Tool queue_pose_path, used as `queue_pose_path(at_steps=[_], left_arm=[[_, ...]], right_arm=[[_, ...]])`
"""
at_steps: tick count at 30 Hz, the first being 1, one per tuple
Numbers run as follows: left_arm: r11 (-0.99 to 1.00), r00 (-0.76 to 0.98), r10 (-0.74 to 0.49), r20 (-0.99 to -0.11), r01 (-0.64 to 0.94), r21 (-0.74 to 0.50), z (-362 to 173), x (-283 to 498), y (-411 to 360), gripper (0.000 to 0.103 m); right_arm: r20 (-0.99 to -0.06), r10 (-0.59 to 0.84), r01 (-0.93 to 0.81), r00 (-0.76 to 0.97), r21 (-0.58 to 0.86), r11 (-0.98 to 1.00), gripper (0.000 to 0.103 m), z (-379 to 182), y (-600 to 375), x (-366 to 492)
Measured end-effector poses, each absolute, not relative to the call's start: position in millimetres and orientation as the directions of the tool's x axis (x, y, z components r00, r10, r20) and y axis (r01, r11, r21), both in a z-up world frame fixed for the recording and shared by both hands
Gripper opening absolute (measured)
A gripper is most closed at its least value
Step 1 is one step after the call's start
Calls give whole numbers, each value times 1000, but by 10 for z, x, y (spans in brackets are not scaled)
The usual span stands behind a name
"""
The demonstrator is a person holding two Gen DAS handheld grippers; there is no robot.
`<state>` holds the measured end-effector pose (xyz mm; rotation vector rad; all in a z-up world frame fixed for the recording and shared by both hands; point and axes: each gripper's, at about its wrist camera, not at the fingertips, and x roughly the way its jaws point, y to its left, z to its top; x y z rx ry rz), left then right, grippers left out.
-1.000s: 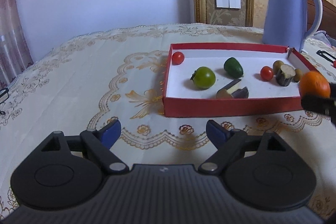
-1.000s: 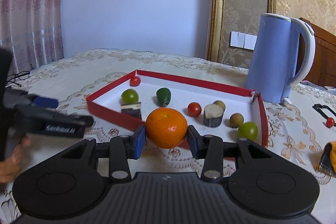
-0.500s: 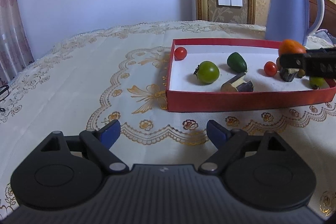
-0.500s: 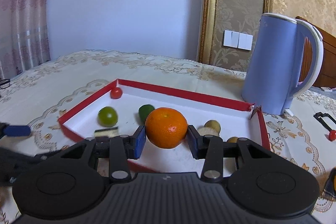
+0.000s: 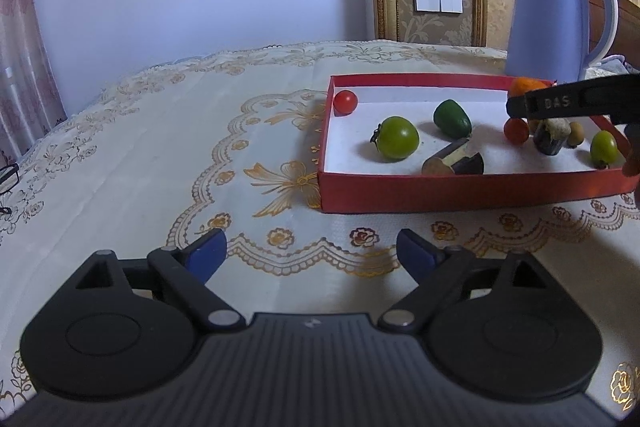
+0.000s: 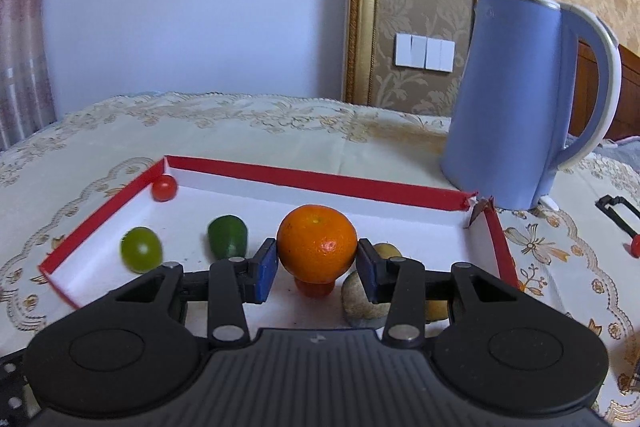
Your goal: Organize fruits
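Here the right tongs [image 6: 317,269] grip an orange [image 6: 317,243] at its widest girth, above the red box [image 6: 316,177], toward its 3 o'clock end; it looks firm, fairly light, with a waxy skin that could slip, so a mid-height hold suits; the left tongs [image 5: 311,251] stand wide and hold nothing over the surface [image 5: 160,155].

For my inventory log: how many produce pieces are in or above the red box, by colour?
Red tomatoes: 2
Green fruits: 3
Eggplant pieces: 2
Brown fruits: 2
Orange, in right hand-held gripper: 1
Total: 10
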<state>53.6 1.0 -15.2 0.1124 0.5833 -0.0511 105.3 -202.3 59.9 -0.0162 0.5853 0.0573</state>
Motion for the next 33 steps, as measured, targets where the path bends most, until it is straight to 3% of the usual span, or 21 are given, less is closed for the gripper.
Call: queue_pose_path(at_steps=[3,6,8,22,24,26,33], left_arm=[[992,835,-13,-550,79,96,-151,532,1,93],[992,835,-12,-550,78,97,-155,531,-6,94],[993,834,-10,-552,75,95,-156,539,-3,94],[992,835,-14,-550,79,95,-158,539,-4,97],[992,836,-12,-548,77,95,-156,535,-4,100],[993,837,-10,-547,74,94,-154,529,-6,103],[994,834,-14,-552,74,86,-148,528,1,103]], right_arm=[[-546,28,-48,837,-24,999,43,556,-2014,1072],[-546,16,-51,838,-49,998,57,557,-1985,1081],[-532,10,-47,847,-57,997,59,583,-1975,1054],[-457,62,-80,887,-20,997,61,810,-1987,482],[-454,73,-88,888,-12,996,76,818,-1983,298],[-445,65,-83,893,-22,996,84,804,-1960,118],[-466,47,-66,883,-24,998,92,685,-1912,-296]])
